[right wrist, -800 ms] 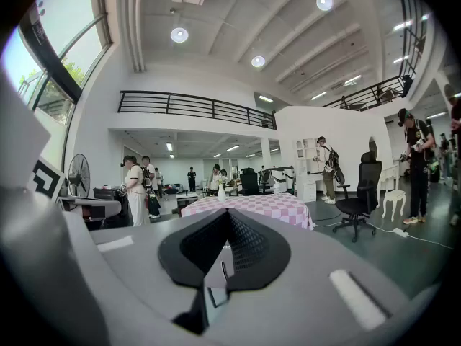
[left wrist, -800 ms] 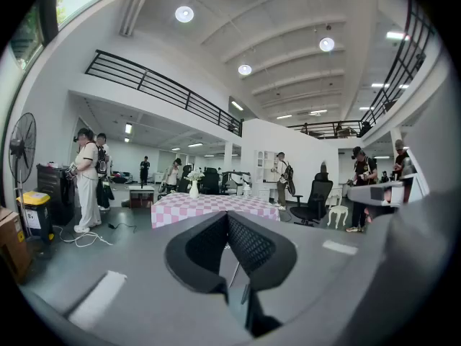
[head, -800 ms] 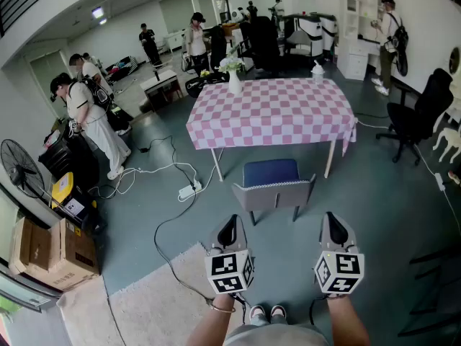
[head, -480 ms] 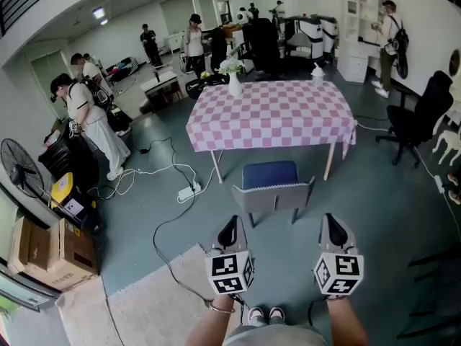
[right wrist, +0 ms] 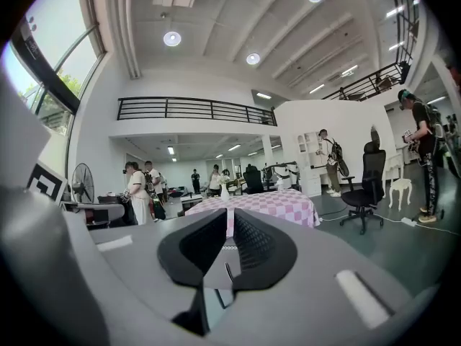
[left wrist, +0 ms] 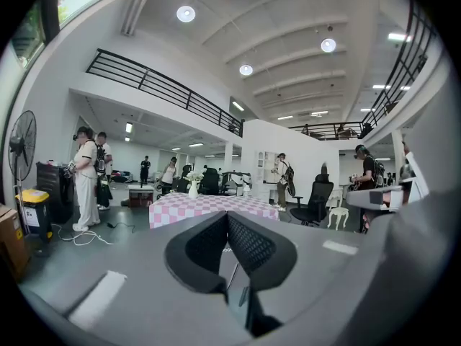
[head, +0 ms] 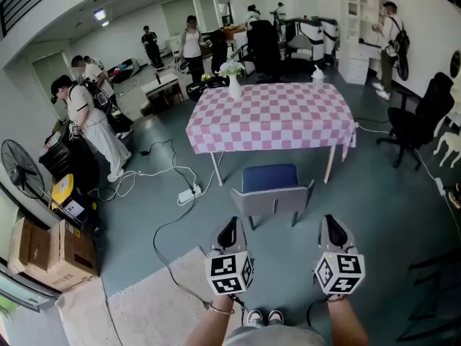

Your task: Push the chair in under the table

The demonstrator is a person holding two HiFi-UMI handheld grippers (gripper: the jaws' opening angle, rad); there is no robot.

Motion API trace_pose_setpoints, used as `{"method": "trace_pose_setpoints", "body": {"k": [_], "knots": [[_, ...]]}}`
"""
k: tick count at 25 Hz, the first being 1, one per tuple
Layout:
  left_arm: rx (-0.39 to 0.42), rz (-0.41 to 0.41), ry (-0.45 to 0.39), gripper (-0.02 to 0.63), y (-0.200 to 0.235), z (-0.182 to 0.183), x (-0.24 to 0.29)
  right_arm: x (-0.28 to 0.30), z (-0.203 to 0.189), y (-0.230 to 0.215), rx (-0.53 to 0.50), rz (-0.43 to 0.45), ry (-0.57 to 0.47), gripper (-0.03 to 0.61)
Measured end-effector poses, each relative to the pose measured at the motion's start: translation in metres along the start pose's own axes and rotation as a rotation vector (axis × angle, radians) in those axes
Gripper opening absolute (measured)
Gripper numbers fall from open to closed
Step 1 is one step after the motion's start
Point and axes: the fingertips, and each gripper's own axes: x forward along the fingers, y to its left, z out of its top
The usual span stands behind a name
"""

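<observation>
A grey chair with a blue seat stands pulled out in front of a table under a pink-and-white checked cloth. Its back faces me. My left gripper and right gripper hang side by side short of the chair back, apart from it, both shut and empty. In the left gripper view the shut jaws point at the table. The right gripper view has its shut jaws aimed at the same table. A white vase and a bottle stand on the cloth.
A white power strip and cables trail on the floor left of the chair. A black office chair stands at the right. Several people stand around, one near a fan at the left. Cardboard boxes sit at the lower left.
The chair and table have slid slightly up and farther in the head view; both grippers keep their places side by side.
</observation>
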Motion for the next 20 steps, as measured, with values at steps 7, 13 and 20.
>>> {"method": "trace_pose_setpoints", "body": {"k": [7,13,20], "knots": [[-0.006,-0.012,0.010,0.072,-0.009,-0.003,0.011,0.012,0.001,-0.010,-0.003,0.023,0.003,0.081],[-0.012,-0.013,0.024,0.104,-0.015,-0.009,0.023,0.021,-0.001,-0.021,0.005,0.033,0.006,0.123],[0.006,-0.017,0.049,0.107,-0.020,-0.021,0.039,0.029,-0.016,-0.048,0.035,-0.013,0.034,0.126]]}}
